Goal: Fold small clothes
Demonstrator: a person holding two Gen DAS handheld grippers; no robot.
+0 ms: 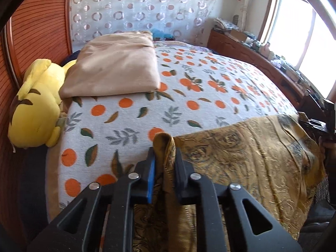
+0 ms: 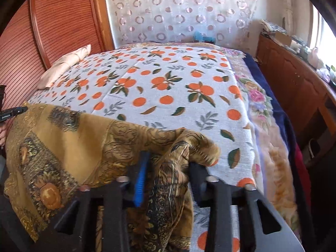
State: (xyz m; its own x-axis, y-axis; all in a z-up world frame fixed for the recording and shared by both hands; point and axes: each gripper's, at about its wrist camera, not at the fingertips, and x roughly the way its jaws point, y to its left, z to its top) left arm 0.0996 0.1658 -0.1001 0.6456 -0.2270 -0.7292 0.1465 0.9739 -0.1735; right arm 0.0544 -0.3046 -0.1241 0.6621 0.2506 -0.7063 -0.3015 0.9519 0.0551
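A mustard-gold patterned cloth (image 1: 241, 153) lies spread over the near edge of the bed. My left gripper (image 1: 164, 153) is shut on the cloth's left corner, which bunches up between the black fingers (image 1: 181, 168). My right gripper (image 2: 168, 168) is shut on the cloth's (image 2: 69, 138) right corner, the fabric hanging down between its fingers (image 2: 140, 178). The right gripper also shows at the right edge of the left wrist view (image 1: 324, 126), and the left gripper at the left edge of the right wrist view (image 2: 12, 112).
The bed has a white cover with an orange-fruit print (image 1: 189, 105). A beige pillow (image 1: 117, 67) and a yellow plush toy (image 1: 35, 105) lie at its left. A wooden cabinet (image 2: 294, 88) with clutter stands along the right under a window.
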